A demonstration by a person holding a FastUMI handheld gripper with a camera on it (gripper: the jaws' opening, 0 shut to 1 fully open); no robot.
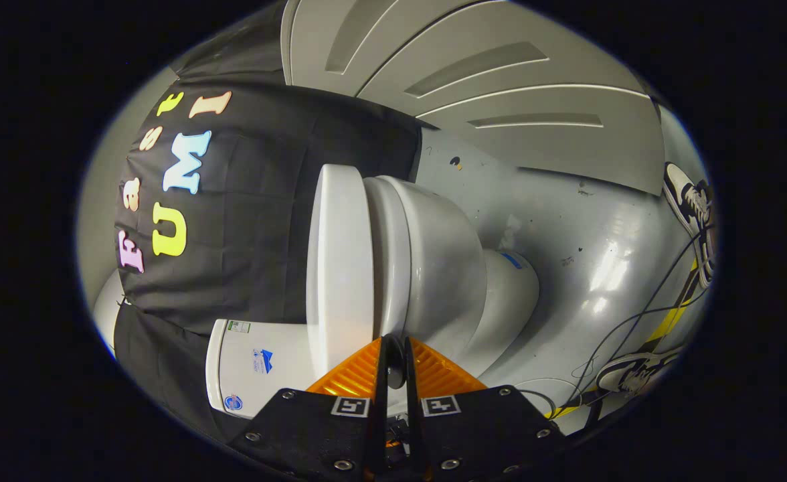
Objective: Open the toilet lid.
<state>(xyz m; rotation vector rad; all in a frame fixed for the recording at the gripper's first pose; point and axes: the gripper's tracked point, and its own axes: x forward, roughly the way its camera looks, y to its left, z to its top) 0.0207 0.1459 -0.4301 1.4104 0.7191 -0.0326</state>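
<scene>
The view is rolled on its side. A white toilet stands against the cloth wall, with its lid (340, 261) down flat on the seat and bowl (433, 268). The white tank (256, 365) sits behind the lid, close to my fingers. My gripper (393, 358) is shut, fingers pressed together with nothing visible between them. The tips rest right at the rim where the lid meets the seat, on the side of the toilet nearest me. I cannot tell whether they touch the rim.
The glossy grey floor (587, 227) runs beyond the toilet's base (510, 288). Black cables (641, 321) and yellow-black tape (671, 318) lie on it. A person's two sneakers (691, 197) stand at the floor's far side. A grey panelled door (500, 87) is nearby.
</scene>
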